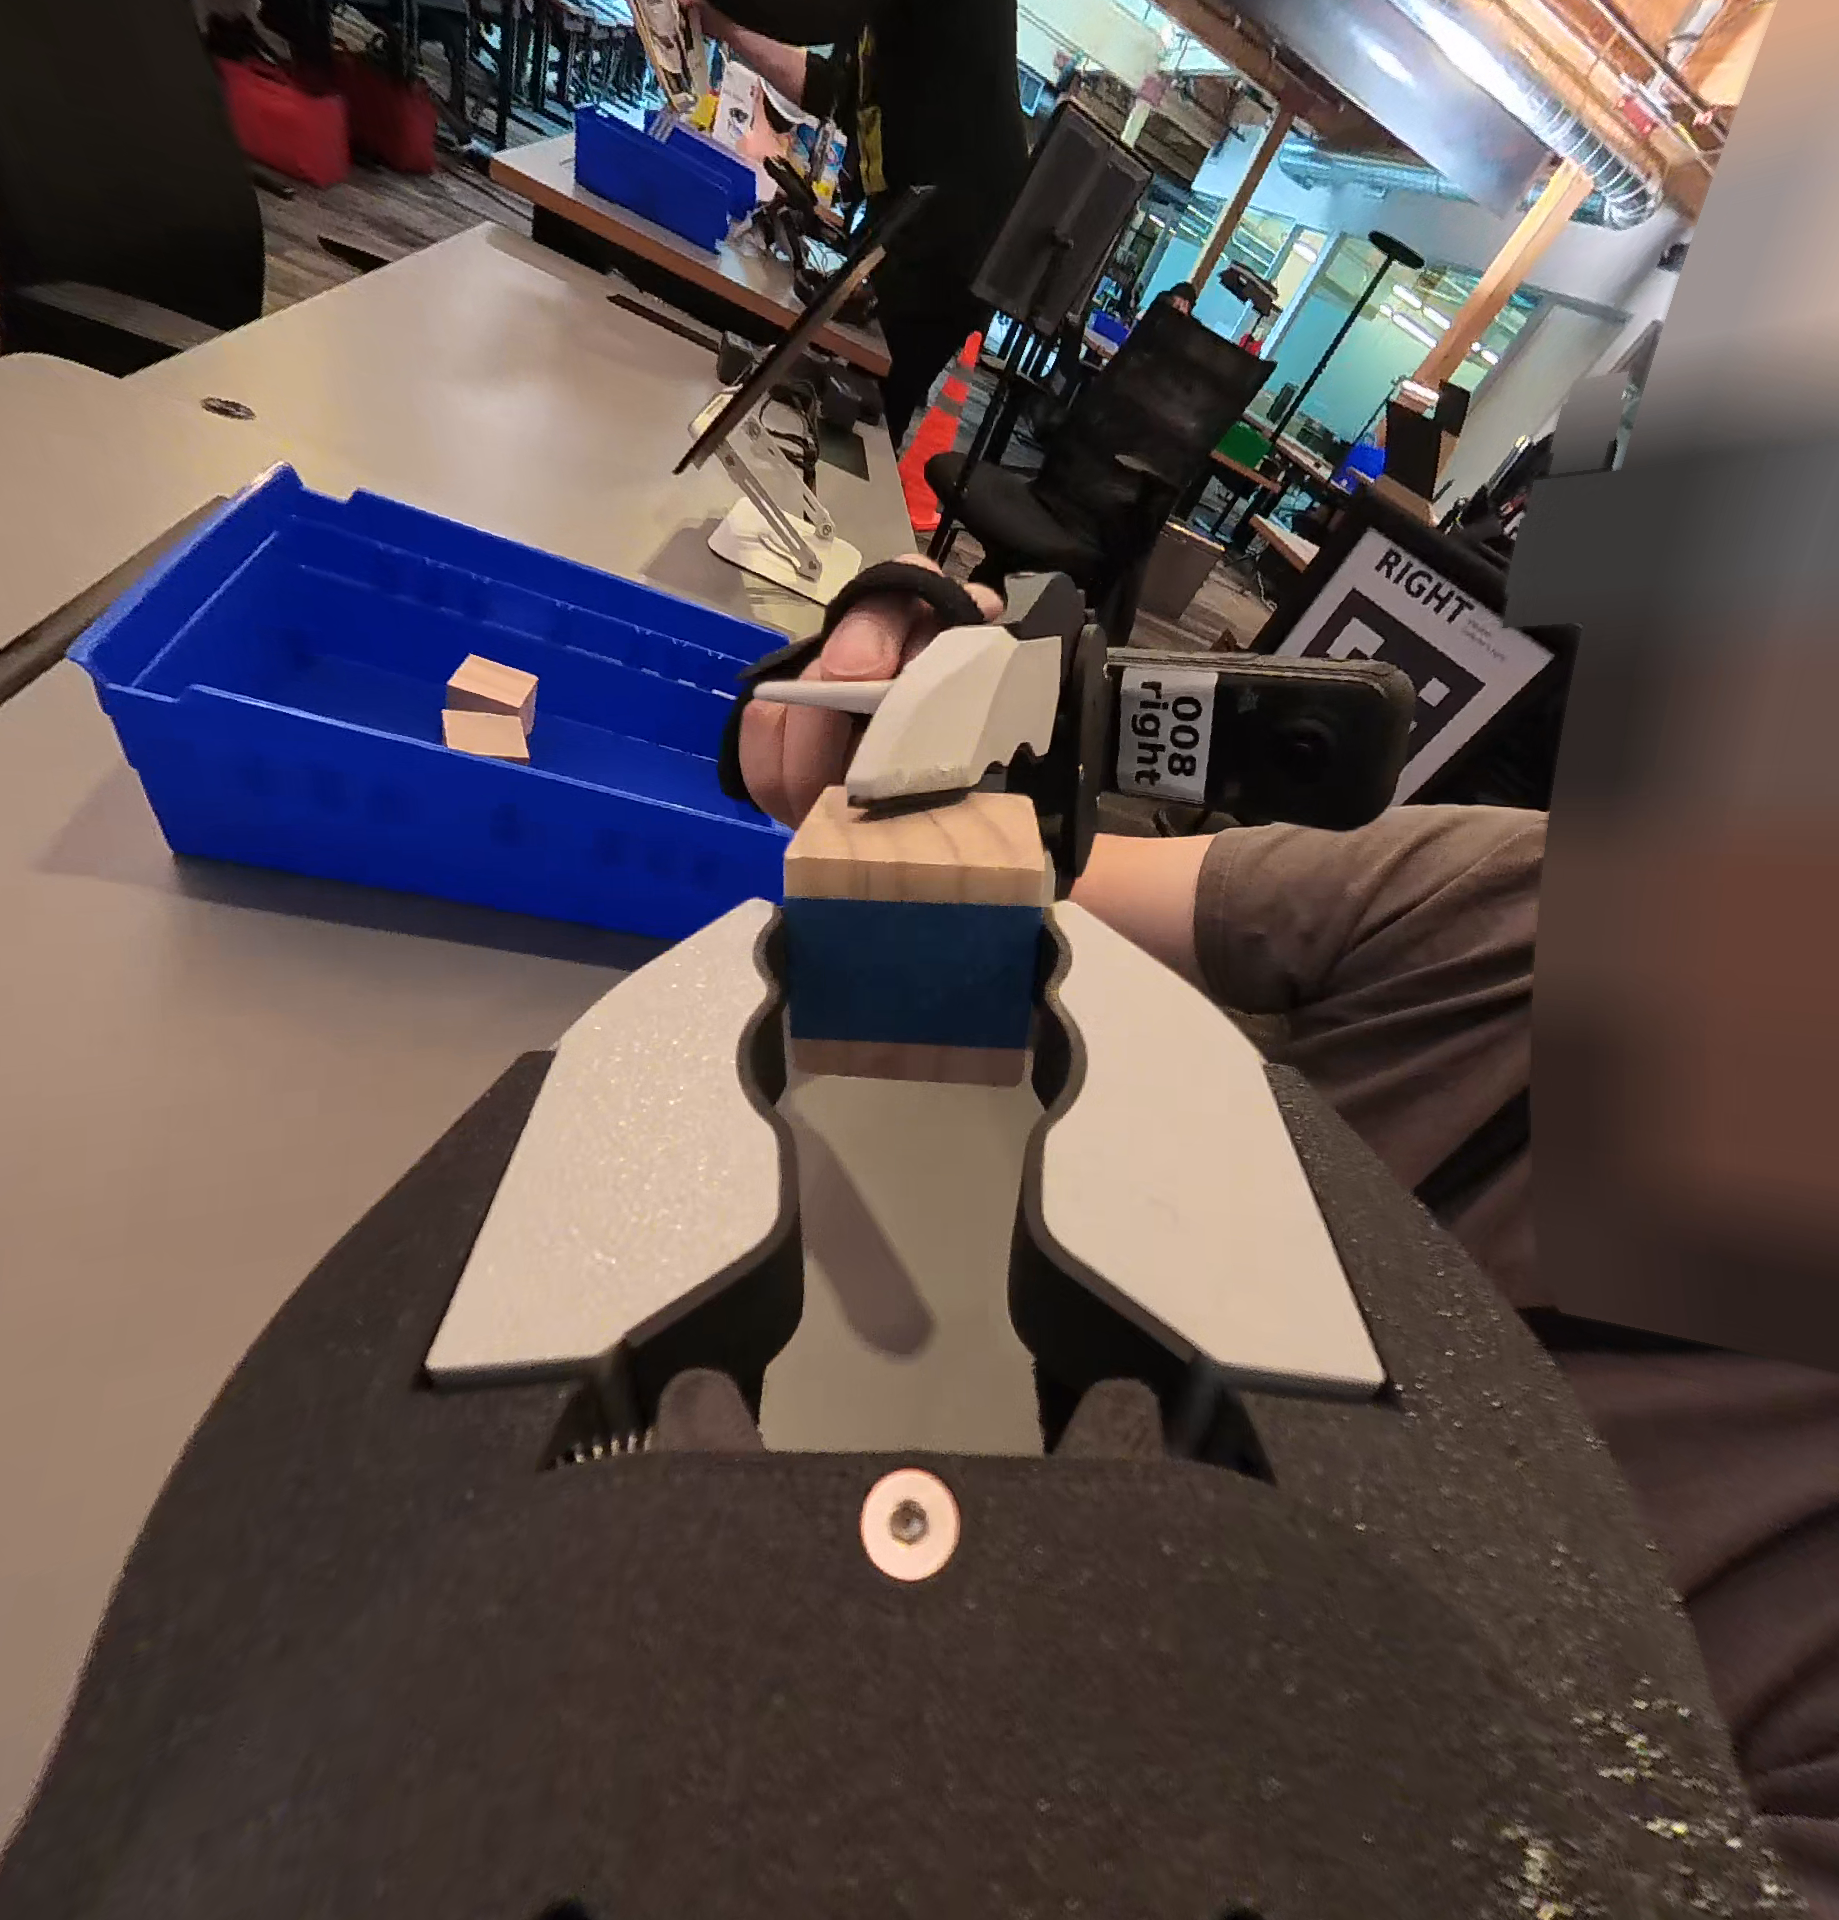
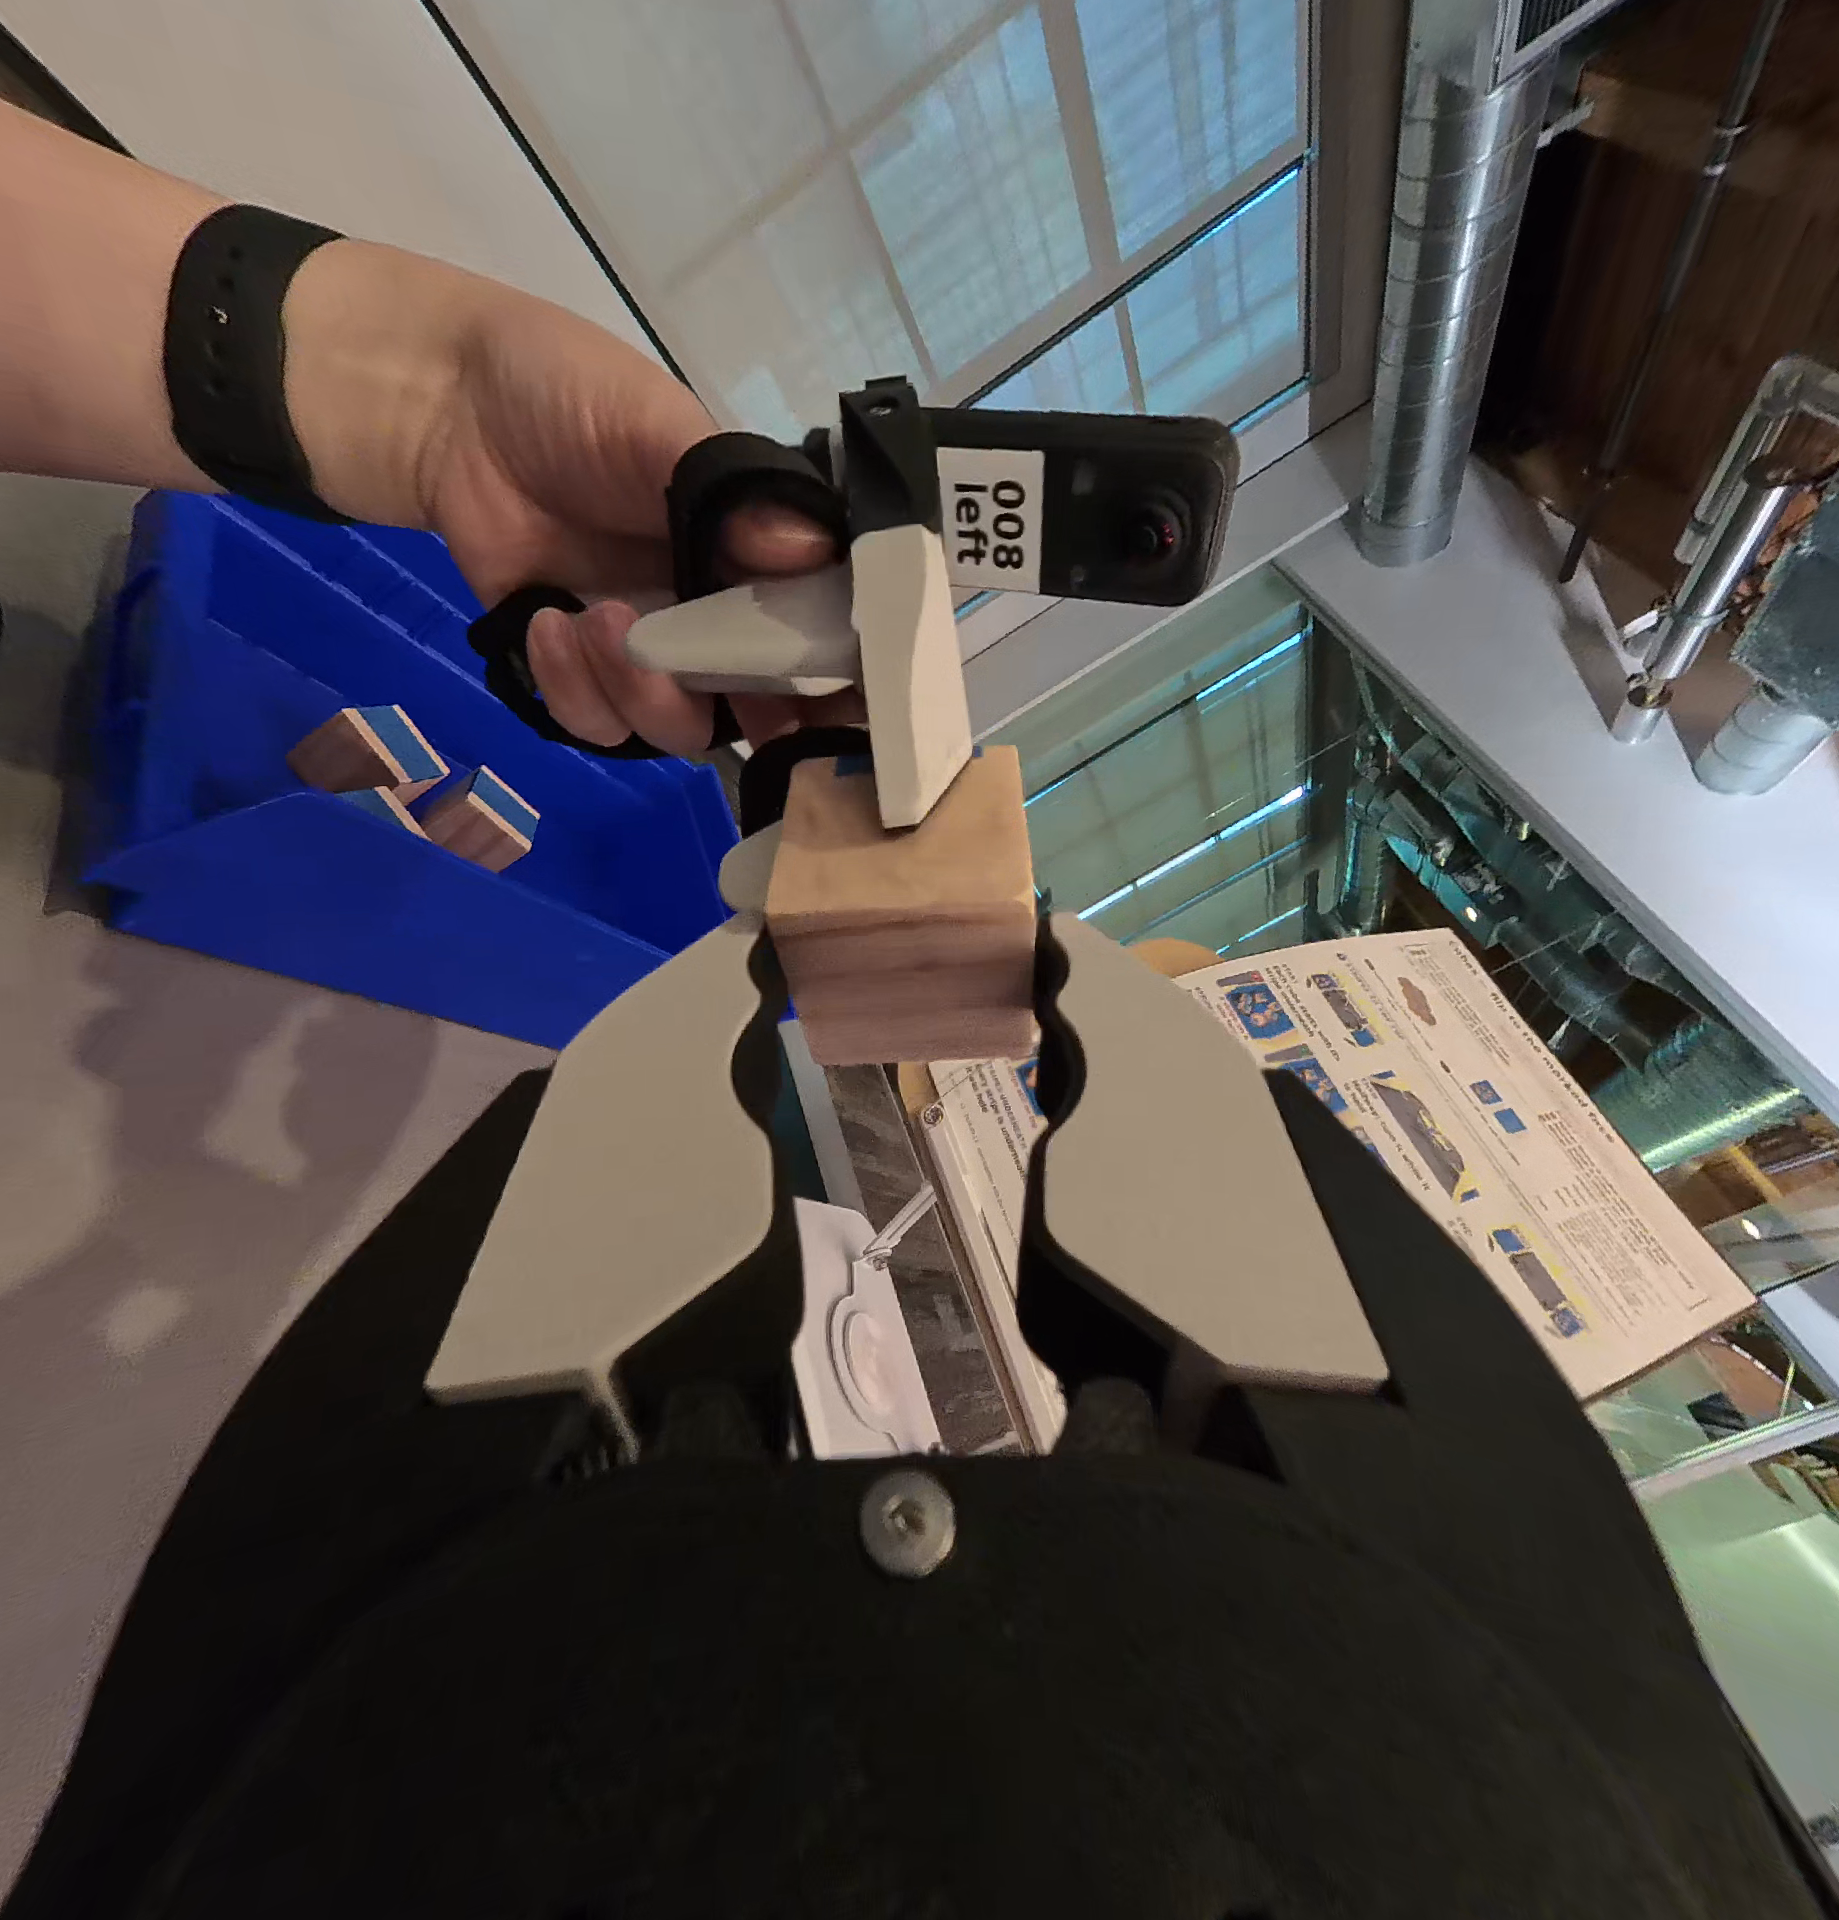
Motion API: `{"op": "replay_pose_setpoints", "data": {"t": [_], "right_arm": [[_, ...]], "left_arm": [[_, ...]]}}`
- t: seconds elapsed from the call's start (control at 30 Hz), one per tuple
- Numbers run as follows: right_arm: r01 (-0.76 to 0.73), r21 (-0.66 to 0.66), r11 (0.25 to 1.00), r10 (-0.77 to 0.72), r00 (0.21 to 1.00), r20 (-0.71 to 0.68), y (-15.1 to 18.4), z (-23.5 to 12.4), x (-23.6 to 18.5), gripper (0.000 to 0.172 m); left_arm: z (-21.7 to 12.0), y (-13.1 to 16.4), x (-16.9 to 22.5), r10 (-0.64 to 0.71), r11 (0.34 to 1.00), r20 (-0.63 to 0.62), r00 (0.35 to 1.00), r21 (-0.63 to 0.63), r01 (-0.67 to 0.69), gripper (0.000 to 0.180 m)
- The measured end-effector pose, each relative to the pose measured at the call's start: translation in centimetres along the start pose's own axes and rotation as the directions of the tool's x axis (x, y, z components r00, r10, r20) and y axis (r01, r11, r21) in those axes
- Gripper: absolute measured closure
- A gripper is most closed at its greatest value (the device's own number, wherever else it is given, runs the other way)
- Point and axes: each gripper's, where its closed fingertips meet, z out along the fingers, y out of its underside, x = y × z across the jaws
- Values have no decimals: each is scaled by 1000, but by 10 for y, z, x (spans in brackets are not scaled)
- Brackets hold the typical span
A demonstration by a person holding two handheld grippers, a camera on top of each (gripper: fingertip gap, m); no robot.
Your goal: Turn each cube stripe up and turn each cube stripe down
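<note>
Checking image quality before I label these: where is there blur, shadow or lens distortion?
Left wrist view: wooden cube sharp, soft shadow on the table, masking blur at right. Right wrist view: tilted, cube slightly soft, edges fisheye-bent, blue bin clear.

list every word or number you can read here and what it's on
I won't quote wording; these carry it:
Sticker on right hand-held gripper: legible print.
Sticker on left hand-held gripper: legible print.
Marker board: one legible word.
Sheet: too small to read.
</note>
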Motion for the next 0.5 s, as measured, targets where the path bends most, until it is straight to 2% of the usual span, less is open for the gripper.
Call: {"op": "replay_pose_setpoints", "data": {"t": [0.07, 0.13, 0.2, 0.23, 0.3, 0.37, 0.43, 0.5], "right_arm": [[-2, -25, 1000, 3, 999, 35, 2, -2, 0, 125], [-19, -72, 997, 25, 996, 83, 7, -8, 6, 126], [-60, -212, 975, 84, 991, 103, 27, -23, 29, 126], [-122, -328, 937, 164, 981, 105, 47, -37, 42, 126], [-290, -582, 760, 404, 912, 73, 97, -80, 57, 126], [-373, -764, 527, 555, 832, -23, 151, -131, 58, 126], [-364, -868, 337, 630, 772, -80, 198, -171, 44, 126], [-337, -917, 215, 719, 690, -86, 229, -187, 19, 126]], "left_arm": [[-3, -3, 3, -1, 1000, -12, 1000, 17, 1, 132], [-12, -9, 0, 19, 999, 35, 999, 39, -21, 129], [-27, -14, -7, 60, 996, 131, 990, 50, -67, 128], [-35, -16, -10, 80, 995, 180, 980, 43, -89, 128], [-50, -16, -9, 117, 992, 246, 962, 17, -125, 130], [-63, -16, -9, 150, 988, 314, 938, -9, -155, 130], [-74, -16, -8, 176, 984, 352, 919, -25, -178, 132], [-79, -15, -5, 181, 983, 348, 920, -28, -183, 135]]}}
